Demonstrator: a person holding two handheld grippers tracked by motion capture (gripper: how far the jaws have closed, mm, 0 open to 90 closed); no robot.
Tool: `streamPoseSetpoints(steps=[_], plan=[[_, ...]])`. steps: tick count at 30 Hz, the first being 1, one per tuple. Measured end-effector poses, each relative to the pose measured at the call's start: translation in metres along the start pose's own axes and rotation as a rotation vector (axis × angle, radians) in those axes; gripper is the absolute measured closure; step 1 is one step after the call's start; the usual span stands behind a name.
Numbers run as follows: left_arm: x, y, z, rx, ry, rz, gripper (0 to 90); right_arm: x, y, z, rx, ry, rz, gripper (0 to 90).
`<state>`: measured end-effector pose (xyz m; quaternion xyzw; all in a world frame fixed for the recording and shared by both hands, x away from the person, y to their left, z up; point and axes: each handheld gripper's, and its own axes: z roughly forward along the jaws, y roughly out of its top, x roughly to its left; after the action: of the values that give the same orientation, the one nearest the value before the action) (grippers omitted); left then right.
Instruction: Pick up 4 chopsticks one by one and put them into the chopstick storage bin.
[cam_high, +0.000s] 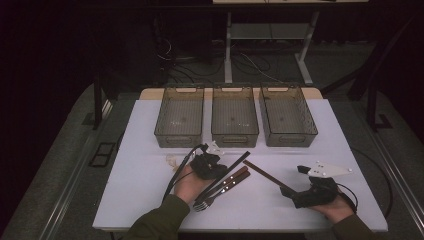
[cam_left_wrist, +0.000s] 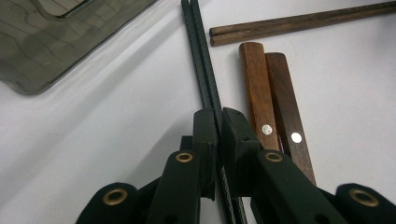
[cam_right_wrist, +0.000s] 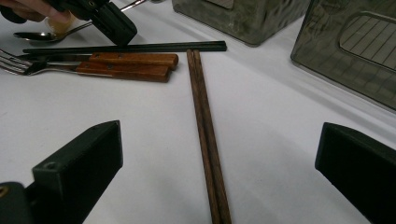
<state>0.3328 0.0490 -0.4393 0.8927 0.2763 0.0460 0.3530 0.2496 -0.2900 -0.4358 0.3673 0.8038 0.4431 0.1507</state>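
A white table (cam_high: 150, 135) spans the middle of the high view, with three smoky translucent bins (cam_high: 234, 120) lined up across its upper half. Below them, at lower centre of the frame, the cutlery lies bunched together. The left gripper (cam_left_wrist: 218, 122), seen at lower centre of its own view, is clenched on a pair of black chopsticks (cam_left_wrist: 201, 70), its pads pressing the pair from both sides while the sticks run up to the top edge of the frame and lie on the tabletop. Just right of them in that view lie two wooden-handled forks (cam_left_wrist: 273, 98), side by side and touching. A pair of brown chopsticks (cam_right_wrist: 204, 126) runs up the centre of the right gripper view, lying between the wide-spread jaws of the right gripper (cam_right_wrist: 219, 158), which is released and grasps nothing. A spoon (cam_right_wrist: 44, 33) lies at the upper left of that view.
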Motion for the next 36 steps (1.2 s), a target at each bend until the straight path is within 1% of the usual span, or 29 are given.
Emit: streamPoseSetpoints(steps=[9,11,13,15,18,20,21,22,26,27,29,31,32,33,34,35,36], plan=[[0.000,0.000,0.001,0.001,0.013,0.004,84.5,0.000,0.000,0.000,-0.001,0.000,-0.001,0.5],[0.001,0.000,0.000,0.009,0.027,0.014,84.5,0.000,0.000,0.000,-0.001,-0.001,-0.001,0.5],[0.002,-0.001,0.001,0.007,0.029,0.006,84.3,0.000,0.000,0.000,0.000,-0.001,-0.001,0.5],[0.002,-0.002,0.002,0.004,0.039,0.007,84.1,0.000,0.000,0.000,0.000,0.000,-0.001,0.5],[0.001,-0.003,0.003,0.009,0.048,0.023,83.5,0.000,0.000,0.000,0.000,-0.001,-0.002,0.5],[-0.002,-0.003,0.003,0.008,0.063,0.032,83.3,0.000,0.000,0.000,0.000,-0.001,-0.002,0.5],[-0.004,-0.004,0.004,0.006,0.074,0.030,83.2,0.000,0.000,0.000,0.002,-0.001,0.001,0.5],[-0.005,-0.004,0.005,-0.003,0.084,0.037,83.1,0.000,0.000,0.000,0.002,-0.001,0.000,0.5],[-0.010,-0.004,0.005,0.003,0.109,0.032,83.7,0.000,0.000,0.001,0.002,0.000,-0.002,0.5],[-0.009,-0.004,0.004,0.018,0.113,0.045,84.0,0.000,0.000,0.001,0.002,0.000,-0.002,0.5],[-0.010,-0.004,0.005,0.002,0.117,0.020,84.7,0.000,0.000,0.001,0.002,0.000,-0.002,0.5],[-0.011,-0.004,0.005,0.003,0.120,0.024,84.9,0.000,0.000,0.001,0.002,0.000,-0.002,0.5],[-0.011,-0.004,0.005,0.001,0.120,0.017,85.1,0.000,0.000,0.001,0.002,0.000,-0.003,0.5],[-0.010,-0.004,0.004,0.010,0.122,0.015,85.2,0.000,0.000,0.001,0.002,0.001,-0.003,0.5],[-0.010,-0.004,0.005,-0.001,0.118,-0.004,85.4,0.000,0.000,0.000,0.002,0.001,-0.003,0.5],[-0.008,-0.003,0.004,0.007,0.118,0.018,85.5,0.000,0.000,0.000,0.002,0.001,-0.004,0.5],[-0.008,-0.003,0.004,0.006,0.117,0.010,85.6,0.000,0.000,0.000,0.002,0.001,-0.003,0.5]])
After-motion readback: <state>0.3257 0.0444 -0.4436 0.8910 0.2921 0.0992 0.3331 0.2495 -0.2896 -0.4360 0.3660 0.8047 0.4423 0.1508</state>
